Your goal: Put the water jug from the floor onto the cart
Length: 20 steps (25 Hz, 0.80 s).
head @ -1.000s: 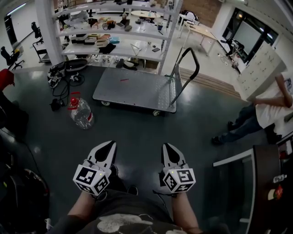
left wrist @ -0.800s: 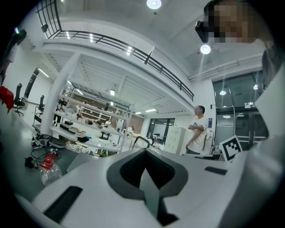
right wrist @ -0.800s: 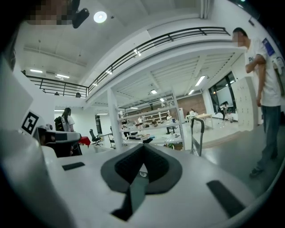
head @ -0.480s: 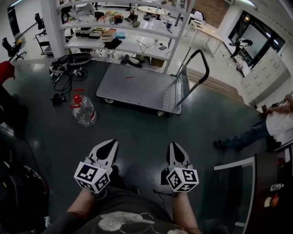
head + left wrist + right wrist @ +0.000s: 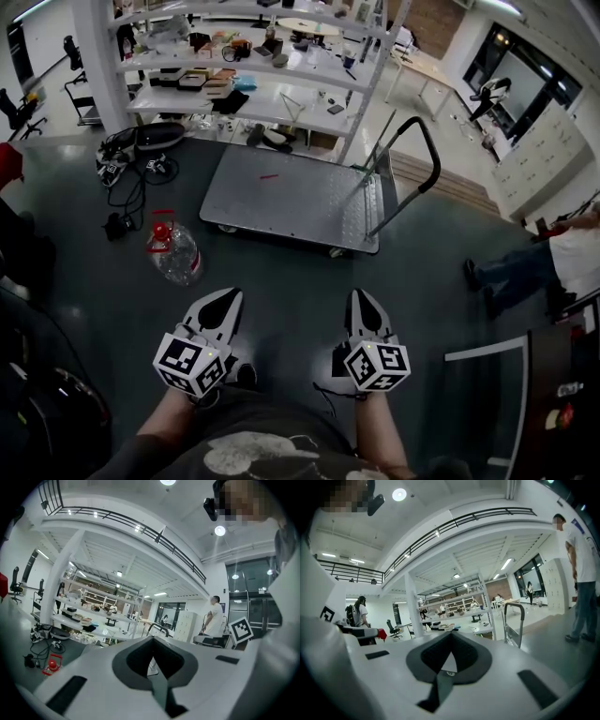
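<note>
Both grippers are held low and close in, side by side and well apart from each other, marker cubes toward the person. The left gripper (image 5: 223, 298) has its jaws closed tip to tip with nothing between them, and the left gripper view shows only the open room through the gap behind the tips. The right gripper (image 5: 362, 298) is the same, jaws shut together and empty. The water jug (image 5: 178, 258), clear plastic with a red cap and red carry handle, sits on the dark floor (image 5: 281, 281), to the left and a little farther off than the left gripper, touching neither gripper. The cart (image 5: 291, 192), a flat grey platform on small wheels, stands farther away and to the right of the jug, clear of it. Its deck is bare except for a small red mark. The cart's black push handle (image 5: 417, 169) rises at its right end. Beyond the cart is a white shelving rack (image 5: 234, 89) loaded with boxes and small items. A tangle of black cables (image 5: 127, 173) lies on the floor far left of the jug. A person (image 5: 553, 267) stands at the right edge of the head view.
</note>
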Available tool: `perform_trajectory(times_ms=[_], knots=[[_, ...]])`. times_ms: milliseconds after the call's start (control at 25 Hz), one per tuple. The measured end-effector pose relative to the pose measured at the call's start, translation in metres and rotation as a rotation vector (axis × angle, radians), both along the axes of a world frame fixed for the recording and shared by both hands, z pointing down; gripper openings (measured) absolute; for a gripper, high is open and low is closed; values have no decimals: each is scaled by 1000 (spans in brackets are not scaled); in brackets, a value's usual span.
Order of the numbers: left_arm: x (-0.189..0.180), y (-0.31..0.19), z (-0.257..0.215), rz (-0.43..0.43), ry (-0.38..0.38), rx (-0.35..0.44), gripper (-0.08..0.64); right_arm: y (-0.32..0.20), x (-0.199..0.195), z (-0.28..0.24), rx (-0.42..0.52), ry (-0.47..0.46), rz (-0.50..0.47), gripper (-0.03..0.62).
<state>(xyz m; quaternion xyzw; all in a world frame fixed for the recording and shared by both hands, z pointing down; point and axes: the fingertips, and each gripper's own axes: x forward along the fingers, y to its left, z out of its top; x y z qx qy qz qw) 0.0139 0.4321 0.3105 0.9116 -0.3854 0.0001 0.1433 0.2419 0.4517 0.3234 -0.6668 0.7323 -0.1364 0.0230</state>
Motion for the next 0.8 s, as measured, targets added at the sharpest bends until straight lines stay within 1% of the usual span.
perform_trajectory(times_ms=[160,280,520,640,800], knots=[[-12,-29,6,30,4,-8,8,-31,-14,-2,8,6,20,-9],[-18,-49,13,47,-2,-15,8,-48,-22,3,-4,12,26,-9],[-17,-78,25,41,-2,-50,8,-75,-17,20,-43,-2,33,-9],[-13,-97,29,17,-13,-53,8,-102,-12,28,-50,-15,14,-9],[-7,-134,38,-61,-30,-65,9,-158,-2,41,-54,-35,-41,-9]])
